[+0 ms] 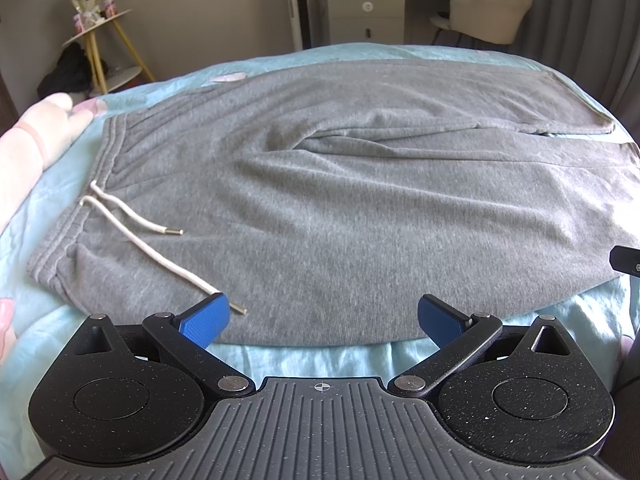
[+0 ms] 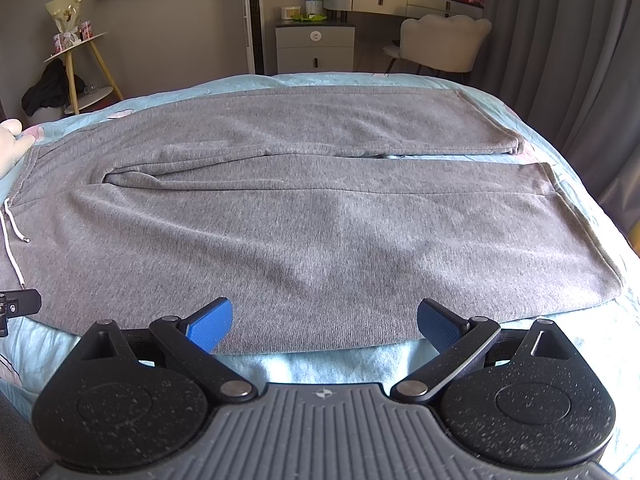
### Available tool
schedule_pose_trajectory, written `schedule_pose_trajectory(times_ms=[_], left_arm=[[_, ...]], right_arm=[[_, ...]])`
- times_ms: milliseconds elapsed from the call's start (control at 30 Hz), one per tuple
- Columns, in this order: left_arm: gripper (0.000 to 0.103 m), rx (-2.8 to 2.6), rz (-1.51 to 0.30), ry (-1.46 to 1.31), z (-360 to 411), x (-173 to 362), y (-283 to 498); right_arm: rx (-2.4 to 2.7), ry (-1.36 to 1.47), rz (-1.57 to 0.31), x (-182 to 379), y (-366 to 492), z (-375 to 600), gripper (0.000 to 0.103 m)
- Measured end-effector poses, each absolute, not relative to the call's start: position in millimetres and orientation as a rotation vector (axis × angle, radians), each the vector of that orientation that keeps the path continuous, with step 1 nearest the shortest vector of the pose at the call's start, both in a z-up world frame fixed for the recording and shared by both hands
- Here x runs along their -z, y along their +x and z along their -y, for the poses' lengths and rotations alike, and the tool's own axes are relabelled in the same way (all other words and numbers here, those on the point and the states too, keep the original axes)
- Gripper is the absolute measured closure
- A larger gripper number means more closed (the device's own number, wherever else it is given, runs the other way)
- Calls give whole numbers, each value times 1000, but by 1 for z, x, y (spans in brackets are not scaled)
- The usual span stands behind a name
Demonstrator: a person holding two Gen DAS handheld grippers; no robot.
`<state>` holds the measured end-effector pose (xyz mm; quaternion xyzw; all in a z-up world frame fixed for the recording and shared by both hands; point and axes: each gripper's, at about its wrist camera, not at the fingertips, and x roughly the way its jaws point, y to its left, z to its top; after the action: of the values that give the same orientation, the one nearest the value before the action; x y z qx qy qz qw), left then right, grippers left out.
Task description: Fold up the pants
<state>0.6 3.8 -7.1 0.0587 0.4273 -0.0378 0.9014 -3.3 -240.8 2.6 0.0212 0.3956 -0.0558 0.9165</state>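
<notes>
**Both grippers waiting at the near edge of unfolded pants**

At the far left, the waistband is lying toward the pillow side of the bed, with the white drawstring trailing loose across the grey fabric; its metal tip is sitting just beside the left gripper. That gripper is hovering over the near edge of the pants, its jaws spread wide and holding nothing.

Moving rightward, the pants are lying flat and lengthwise on the light blue cover, both legs side by side, the far one slightly overlapping at the crotch. No fold looks started.

Further right, the right gripper is facing the near leg in the same way, jaws wide and empty, with the hems lying off to its right.

The risks, as I judge them: the left jaws may be catching the drawstring instead of the fabric, or pinching the bed cover along with the edge. Grabbing one layer only would be dragging the leg open and skewing the fold.
</notes>
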Motion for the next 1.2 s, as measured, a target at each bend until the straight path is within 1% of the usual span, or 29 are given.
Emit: schedule_pose_trajectory(times_ms=[500, 1033, 1200], left_arm=[[0, 79, -884, 98, -4, 4, 1], [0, 80, -858, 84, -4, -7, -3], [0, 59, -869, 68, -5, -8, 0]], right_arm=[[111, 33, -817, -3, -4, 239, 4], [87, 76, -806, -3, -2, 242, 4], [71, 108, -830, 0, 2, 246, 4]])
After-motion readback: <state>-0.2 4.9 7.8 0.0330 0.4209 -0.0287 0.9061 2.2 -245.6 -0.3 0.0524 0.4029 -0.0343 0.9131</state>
